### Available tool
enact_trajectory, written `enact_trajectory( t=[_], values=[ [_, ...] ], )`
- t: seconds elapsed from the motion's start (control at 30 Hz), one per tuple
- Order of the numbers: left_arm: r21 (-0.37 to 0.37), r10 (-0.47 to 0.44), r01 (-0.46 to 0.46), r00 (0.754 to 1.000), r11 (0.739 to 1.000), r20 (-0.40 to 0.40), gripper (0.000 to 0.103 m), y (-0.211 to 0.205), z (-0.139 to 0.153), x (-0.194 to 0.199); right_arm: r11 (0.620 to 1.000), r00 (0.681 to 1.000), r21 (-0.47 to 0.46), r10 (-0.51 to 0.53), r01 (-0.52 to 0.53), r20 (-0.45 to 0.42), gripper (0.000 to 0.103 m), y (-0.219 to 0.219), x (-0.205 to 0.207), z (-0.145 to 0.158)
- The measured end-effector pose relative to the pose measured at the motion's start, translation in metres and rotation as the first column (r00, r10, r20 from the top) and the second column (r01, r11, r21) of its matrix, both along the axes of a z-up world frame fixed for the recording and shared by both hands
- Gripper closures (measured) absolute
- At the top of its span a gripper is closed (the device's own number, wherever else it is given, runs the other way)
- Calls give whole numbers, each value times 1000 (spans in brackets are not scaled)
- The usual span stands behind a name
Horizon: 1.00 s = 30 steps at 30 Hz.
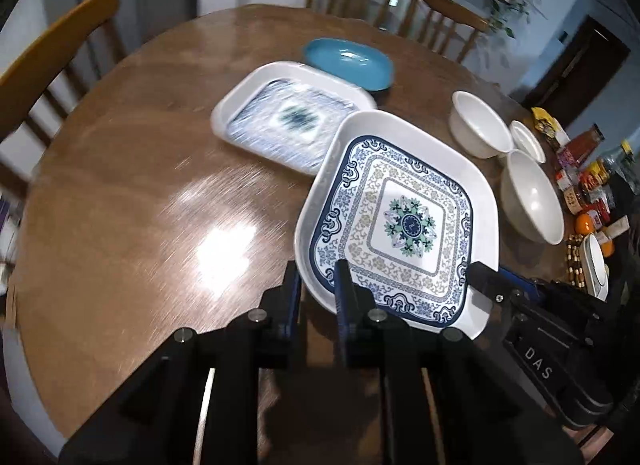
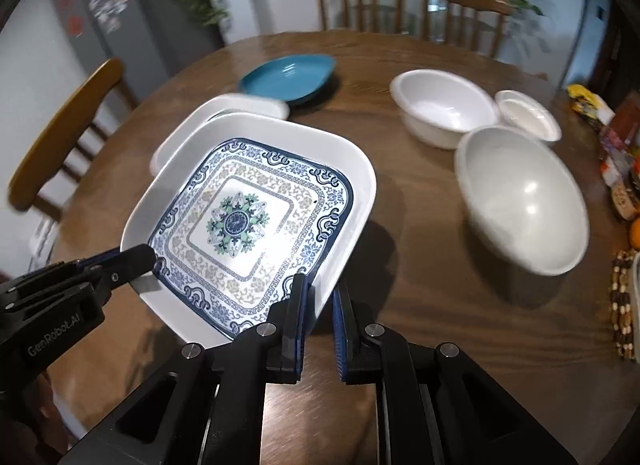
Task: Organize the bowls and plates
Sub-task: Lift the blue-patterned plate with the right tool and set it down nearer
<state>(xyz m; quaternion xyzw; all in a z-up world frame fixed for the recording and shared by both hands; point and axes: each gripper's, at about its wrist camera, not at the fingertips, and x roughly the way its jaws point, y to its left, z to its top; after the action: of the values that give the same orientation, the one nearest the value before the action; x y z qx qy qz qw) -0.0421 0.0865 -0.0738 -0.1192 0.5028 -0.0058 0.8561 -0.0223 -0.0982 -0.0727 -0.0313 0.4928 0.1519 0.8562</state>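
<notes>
A square white plate with a blue floral pattern (image 1: 404,221) (image 2: 240,221) hangs tilted above the round wooden table (image 1: 132,201). My left gripper (image 1: 318,285) is shut on its near-left rim and shows in the right wrist view as a black jaw (image 2: 140,259). On the plate's near-right rim my right gripper (image 2: 320,293) is shut too, seen from the left wrist view at the right edge (image 1: 478,275). A second matching plate (image 1: 288,121) (image 2: 224,109) lies on the table behind, partly hidden. Beyond it sits a blue oval dish (image 1: 348,63) (image 2: 288,75).
Three white bowls stand at the right: a medium one (image 2: 444,105), a small one (image 2: 528,115) and a large one (image 2: 520,197). Jars, packets and an orange (image 1: 584,223) crowd the table's right edge. Wooden chairs (image 1: 60,45) ring the table.
</notes>
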Motion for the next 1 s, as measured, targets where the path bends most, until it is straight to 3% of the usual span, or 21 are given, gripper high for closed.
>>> enact_trajectory(
  t=[0.37, 0.8, 0.87, 0.93, 1.0],
  values=[
    [25, 174, -173, 982, 985, -72, 88, 35, -22, -48, 984, 980, 19, 180, -179, -82, 89, 48, -23, -30],
    [16, 193, -192, 976, 981, -101, 85, 35, -48, -48, 979, 975, -7, 204, -206, -93, 89, 54, -18, -42],
    [10, 189, -189, 976, 982, -103, 82, 36, -47, -49, 979, 974, 9, 202, -202, -100, 87, 53, -18, -41],
    [19, 193, -192, 976, 981, -100, 64, 38, -43, -53, 981, 977, 9, 196, -196, -82, 84, 50, -19, -37],
    [32, 195, -193, 978, 981, -80, 52, 40, -36, -56, 982, 980, -4, 189, -189, -57, 73, 48, -21, -32]
  ],
)
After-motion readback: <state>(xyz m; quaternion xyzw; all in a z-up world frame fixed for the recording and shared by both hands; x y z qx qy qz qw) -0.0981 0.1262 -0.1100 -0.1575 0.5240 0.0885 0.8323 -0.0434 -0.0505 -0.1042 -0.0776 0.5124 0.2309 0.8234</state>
